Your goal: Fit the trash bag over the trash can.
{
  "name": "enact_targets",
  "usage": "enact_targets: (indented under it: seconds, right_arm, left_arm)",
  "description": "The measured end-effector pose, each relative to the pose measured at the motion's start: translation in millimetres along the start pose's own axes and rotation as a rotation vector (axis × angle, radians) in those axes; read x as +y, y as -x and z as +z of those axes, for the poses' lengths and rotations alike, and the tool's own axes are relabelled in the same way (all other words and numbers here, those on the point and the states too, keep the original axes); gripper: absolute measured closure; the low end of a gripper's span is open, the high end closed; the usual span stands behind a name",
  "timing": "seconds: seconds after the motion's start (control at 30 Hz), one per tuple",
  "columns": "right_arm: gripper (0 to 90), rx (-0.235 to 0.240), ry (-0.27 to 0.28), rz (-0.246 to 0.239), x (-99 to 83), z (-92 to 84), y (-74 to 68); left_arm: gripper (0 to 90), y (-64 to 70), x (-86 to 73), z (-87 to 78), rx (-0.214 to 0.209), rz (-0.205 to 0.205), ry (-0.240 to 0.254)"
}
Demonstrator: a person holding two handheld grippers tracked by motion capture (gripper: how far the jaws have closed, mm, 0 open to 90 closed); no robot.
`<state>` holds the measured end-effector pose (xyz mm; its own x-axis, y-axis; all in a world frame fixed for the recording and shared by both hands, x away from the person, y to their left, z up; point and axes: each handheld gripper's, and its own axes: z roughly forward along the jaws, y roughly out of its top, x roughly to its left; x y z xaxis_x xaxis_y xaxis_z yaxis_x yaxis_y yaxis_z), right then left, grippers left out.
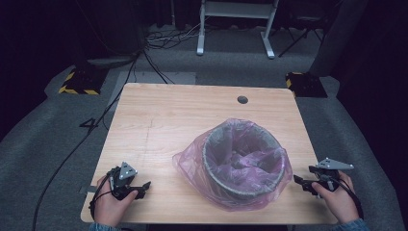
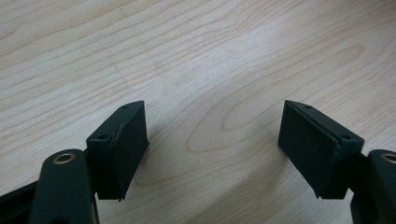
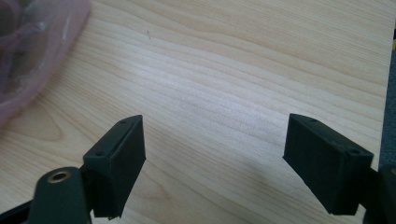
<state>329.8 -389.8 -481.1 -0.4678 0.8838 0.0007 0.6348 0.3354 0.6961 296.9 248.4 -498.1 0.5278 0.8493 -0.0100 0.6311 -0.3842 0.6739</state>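
both grippers, left (image 1: 139,188) and right (image 1: 302,184), flank the bin (image 1: 242,161) with jaws apart and empty, so you can likely reach its bag (image 1: 190,161) from either side.

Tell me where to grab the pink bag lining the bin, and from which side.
Grip the loose skirt of the pink bag bunched outside the bin, probably from the left with the open left gripper. The plastic there stands clear of the wall; the right gripper can take the opposite side.

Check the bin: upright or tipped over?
Upright. The bin stands on the table, mouth facing up, pink bag draped over its rim.
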Motion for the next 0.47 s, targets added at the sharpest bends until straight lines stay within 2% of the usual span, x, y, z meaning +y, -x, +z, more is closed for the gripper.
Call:
enact_targets:
  seconds: [0.1, 0.2, 0.3, 0.47]
  right_arm:
    - [20.1, -0.003, 0.014, 0.007, -4.5, 5.0, -2.2]
    - [19.3, -0.022, 0.015, -0.009, -9.4, 11.7, -4.0]
    - [14.6, -0.024, 0.059, 0.014, -14.8, 17.4, -4.6]
    - [14.4, -0.026, 0.059, 0.012, -15.0, 17.5, -4.8]
  left_arm:
    - [21.9, -0.8, -2.5, 1.3, -0.006, -0.003, 0.022]
    - [18.7, -3.1, -5.5, 4.1, -0.009, 0.003, 0.061]
    - [18.0, -3.1, -5.3, 4.4, -0.008, 0.002, 0.062]
    - [17.6, -3.0, -5.1, 4.7, -0.004, 0.001, 0.061]
